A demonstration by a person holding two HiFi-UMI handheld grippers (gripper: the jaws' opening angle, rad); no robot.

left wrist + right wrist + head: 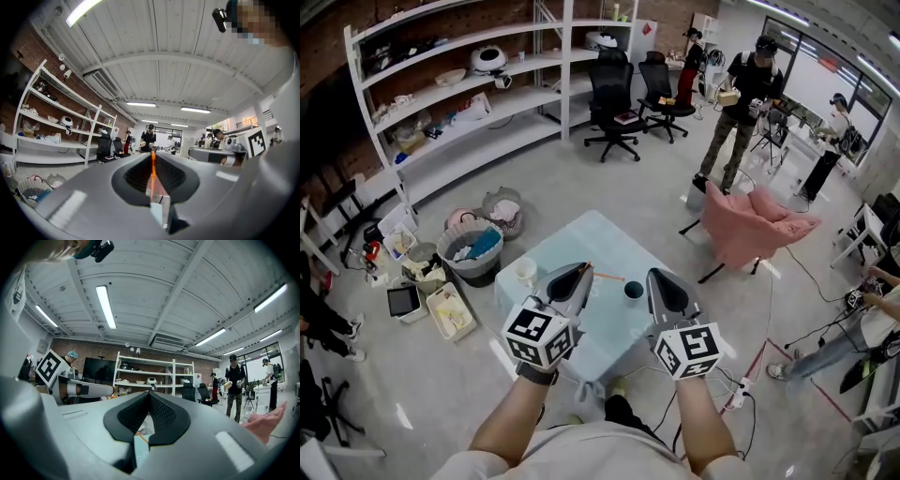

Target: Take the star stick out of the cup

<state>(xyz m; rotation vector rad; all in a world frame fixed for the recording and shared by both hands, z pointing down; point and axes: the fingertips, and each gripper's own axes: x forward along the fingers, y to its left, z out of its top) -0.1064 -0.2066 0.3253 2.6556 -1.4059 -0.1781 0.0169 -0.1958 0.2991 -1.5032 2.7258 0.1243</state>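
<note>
Star stick [152,174] clamped between left claw [584,270] tips; right claw [657,276] clenched shut on itself

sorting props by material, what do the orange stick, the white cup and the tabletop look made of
Orange stick: thin, straight, evenly matte orange; plastic or painted wood, can't tell which.
White cup: plain off-white with a dull finish; likely paper or plastic.
Tabletop: smooth pale blue with a faint sheen; probably laminate or a plastic sheet.
</note>
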